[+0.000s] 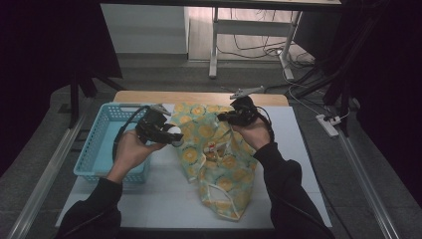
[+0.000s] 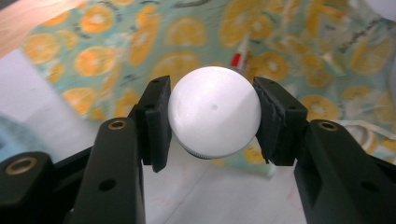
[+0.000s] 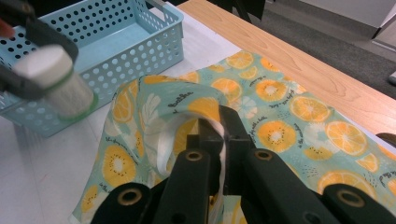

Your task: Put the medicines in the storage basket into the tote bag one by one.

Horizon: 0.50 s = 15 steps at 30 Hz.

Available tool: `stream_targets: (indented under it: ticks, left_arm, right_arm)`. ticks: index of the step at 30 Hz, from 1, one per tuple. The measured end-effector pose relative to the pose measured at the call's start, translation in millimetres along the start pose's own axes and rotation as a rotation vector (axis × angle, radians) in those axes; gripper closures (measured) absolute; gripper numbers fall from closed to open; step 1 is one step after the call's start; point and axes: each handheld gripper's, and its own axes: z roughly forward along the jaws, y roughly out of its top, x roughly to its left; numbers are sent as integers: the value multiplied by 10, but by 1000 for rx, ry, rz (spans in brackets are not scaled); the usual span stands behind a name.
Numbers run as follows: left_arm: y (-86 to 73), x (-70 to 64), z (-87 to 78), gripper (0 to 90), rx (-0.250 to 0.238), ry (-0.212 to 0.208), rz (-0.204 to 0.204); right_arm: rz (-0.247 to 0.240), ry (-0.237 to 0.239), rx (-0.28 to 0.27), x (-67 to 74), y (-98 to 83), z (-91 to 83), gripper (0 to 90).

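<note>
A teal cloth bag with an orange-slice print [image 1: 216, 159] lies crumpled on the white table top. My left gripper [image 1: 171, 138] hovers over the bag's left edge, shut on a small white-capped bottle [image 1: 175, 134]. In the left gripper view the round white cap [image 2: 214, 111] sits squarely between the two pads of my left gripper [image 2: 214, 88], with the bag [image 2: 140, 42] below. My right gripper [image 1: 224, 118] is shut on the bag's upper rim and holds it raised. In the right gripper view its jaws [image 3: 219, 121] pinch the fabric beside a white strap [image 3: 164, 144]; the bottle [image 3: 56, 79] appears at the left.
A light blue perforated basket [image 1: 99, 149] stands at the table's left, just left of my left hand; it is also in the right gripper view [image 3: 116, 42]. A wooden strip [image 1: 199, 97] runs along the table's far edge. Desk legs and cables stand on the floor beyond.
</note>
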Motion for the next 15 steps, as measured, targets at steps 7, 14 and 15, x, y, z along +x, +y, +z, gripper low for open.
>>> stream_targets:
  ticks: [7, 14, 15]
  left_arm:
    - [140, -174, 241, 510, 10, -50, 37]
    - [281, -310, 514, 510, 28, -72, 78]
    - [302, -318, 551, 510, 32, -73, 84]
  right_arm:
    - [4, 0, 1, -5, -7, 4, 900]
    - [4, 0, 0, -4, -3, 4, 900]
    - [5, 0, -1, -3, -2, 4, 900]
